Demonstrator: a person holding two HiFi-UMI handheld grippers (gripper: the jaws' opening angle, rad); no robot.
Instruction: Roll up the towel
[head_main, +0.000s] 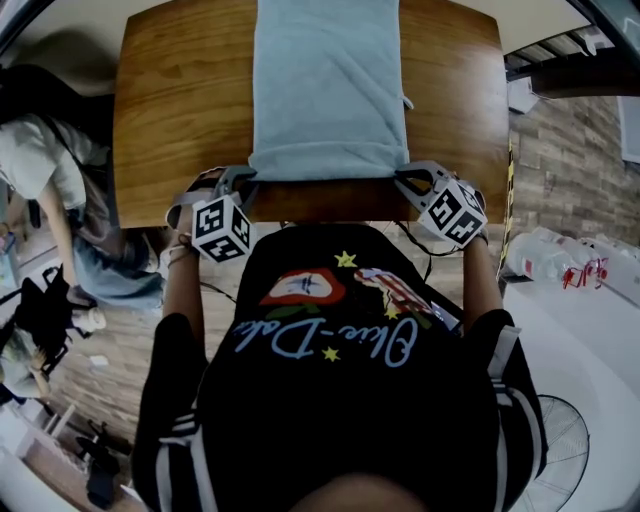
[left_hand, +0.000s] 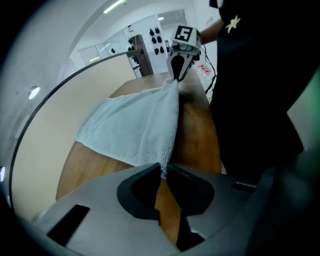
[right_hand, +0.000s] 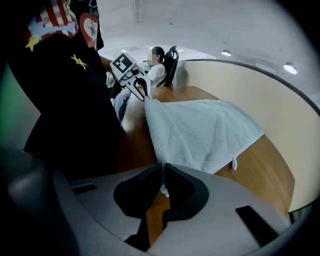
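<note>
Tabletop (head_main: 170, 110) of brown wood fills my head view, the pale blue towel (head_main: 328, 90) spread flat down its middle. My left gripper (head_main: 247, 183) is clamped on the towel's near left corner, and my right gripper (head_main: 404, 180) pinches its near right corner.

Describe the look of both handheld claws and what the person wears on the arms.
The grey left claw and grey right claw each carry a white cube with black square markers and dark jaw pads. Black short sleeves with white stripes.
</note>
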